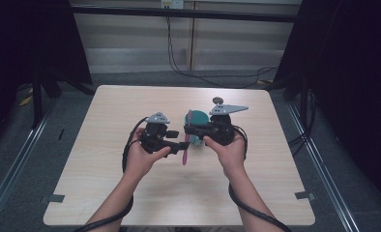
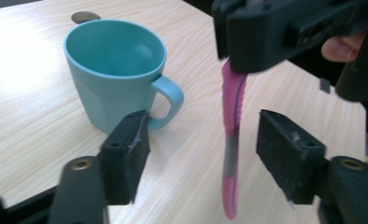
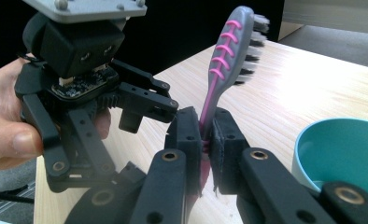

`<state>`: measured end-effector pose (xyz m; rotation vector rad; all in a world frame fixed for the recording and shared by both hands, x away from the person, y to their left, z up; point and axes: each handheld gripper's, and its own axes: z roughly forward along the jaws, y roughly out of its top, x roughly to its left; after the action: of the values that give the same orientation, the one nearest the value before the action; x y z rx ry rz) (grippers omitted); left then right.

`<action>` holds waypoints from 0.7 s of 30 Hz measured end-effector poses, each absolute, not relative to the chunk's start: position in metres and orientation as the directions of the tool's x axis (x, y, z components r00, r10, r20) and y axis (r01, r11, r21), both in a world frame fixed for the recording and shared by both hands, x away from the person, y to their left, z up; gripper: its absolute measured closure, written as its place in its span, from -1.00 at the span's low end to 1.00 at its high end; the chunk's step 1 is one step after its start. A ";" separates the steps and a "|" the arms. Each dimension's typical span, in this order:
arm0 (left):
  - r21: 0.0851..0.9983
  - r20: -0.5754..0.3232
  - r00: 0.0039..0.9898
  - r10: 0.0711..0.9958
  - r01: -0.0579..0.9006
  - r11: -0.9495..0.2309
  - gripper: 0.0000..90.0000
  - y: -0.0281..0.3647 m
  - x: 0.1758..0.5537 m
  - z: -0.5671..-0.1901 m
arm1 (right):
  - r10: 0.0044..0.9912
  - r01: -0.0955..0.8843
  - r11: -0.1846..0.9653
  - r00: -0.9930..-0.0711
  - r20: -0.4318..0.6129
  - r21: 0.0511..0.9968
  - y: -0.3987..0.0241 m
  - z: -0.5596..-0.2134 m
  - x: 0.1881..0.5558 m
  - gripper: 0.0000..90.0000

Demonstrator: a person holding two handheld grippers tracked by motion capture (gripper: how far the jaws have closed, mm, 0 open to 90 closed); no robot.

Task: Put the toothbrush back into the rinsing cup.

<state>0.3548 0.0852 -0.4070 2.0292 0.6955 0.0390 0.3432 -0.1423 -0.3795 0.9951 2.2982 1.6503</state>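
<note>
Judged to be a handover or a drop into the teal mug point(image 2: 114, 77): pink-and-grey toothbrush point(image 3: 229, 60) carried above the table point(image 1: 130, 193), just beside the mug's handle side.

Best done slowly. Keep the right gripper point(image 3: 203, 135) clamped on the toothbrush neck until the other tongs have a sure hold, or until the handle end hangs over the mug's mouth. If passing, bring the left gripper point(image 2: 201, 154) level with the lower handle, centre it between the pads, then squeeze (a lopsided bite would likely swing the brush). If dropping, shift toward the mug first; the hanging tip sits outside the rim now, on the handle side.

Right tongs: pressed together on the neck just below the bristle head, brush upright with bristles on top. Left tongs: spread wide, nothing held, one pad on each side of the dangling handle and touching neither, nearer the far pad than the pad by the mug.

Mug upright, apparently empty, close behind the left tongs, between the two hands in the high view. Small dark round object point(image 1: 217, 100) beyond the mug, too small to identify.
</note>
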 end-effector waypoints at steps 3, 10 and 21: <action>0.796 -0.237 0.834 0.498 0.460 -0.393 -0.38 0.089 0.353 -0.414 | 0.588 0.421 0.178 -0.770 0.247 0.889 -0.143 -0.379 0.344 0.86; 0.774 -0.206 0.834 0.511 0.459 -0.437 -0.43 0.100 0.348 -0.431 | 0.595 0.397 0.193 -0.774 0.215 0.897 -0.143 -0.374 0.345 0.86; 0.741 -0.194 0.811 0.552 0.490 -0.460 -0.44 0.119 0.341 -0.466 | 0.599 0.380 0.195 -0.776 0.197 0.904 -0.144 -0.365 0.348 0.86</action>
<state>0.3407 0.1191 -0.4660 2.1390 0.7642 0.0923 0.3485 -0.1442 -0.3652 0.9444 2.2658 1.6212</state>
